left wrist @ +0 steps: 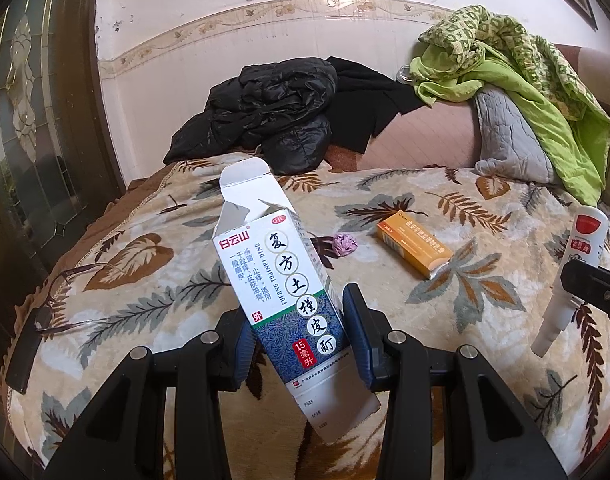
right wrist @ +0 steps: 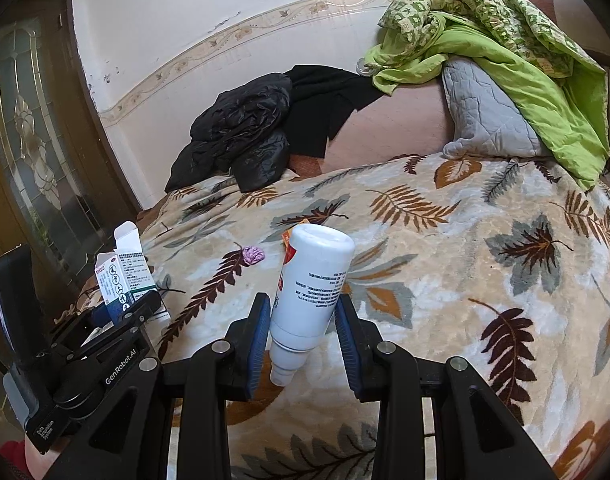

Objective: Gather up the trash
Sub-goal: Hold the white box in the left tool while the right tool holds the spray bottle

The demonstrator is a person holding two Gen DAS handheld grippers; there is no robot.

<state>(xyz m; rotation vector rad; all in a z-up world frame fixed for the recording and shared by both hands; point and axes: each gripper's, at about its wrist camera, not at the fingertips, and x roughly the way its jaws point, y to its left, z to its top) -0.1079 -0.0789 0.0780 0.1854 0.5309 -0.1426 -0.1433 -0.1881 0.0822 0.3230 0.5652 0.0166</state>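
My left gripper [left wrist: 297, 332] is shut on an opened white-and-blue medicine box [left wrist: 281, 280] and holds it above the leaf-patterned blanket [left wrist: 385, 200]. The box also shows in the right wrist view [right wrist: 121, 276], at the left. My right gripper [right wrist: 303, 332] is shut on a white plastic bottle [right wrist: 311, 276], cap end toward the camera. The bottle shows at the right edge of the left wrist view [left wrist: 573, 264]. An orange box [left wrist: 415, 250] and a crumpled purple wrapper [left wrist: 345, 245] lie on the blanket ahead; the wrapper also shows in the right wrist view [right wrist: 252, 255].
Eyeglasses [left wrist: 61, 296] lie at the blanket's left edge. A black jacket [left wrist: 265, 116], a grey pillow [left wrist: 513, 136] and a green quilt [left wrist: 517, 64] are heaped at the back by the wall. A dark glass-panelled door [left wrist: 33, 120] stands at the left.
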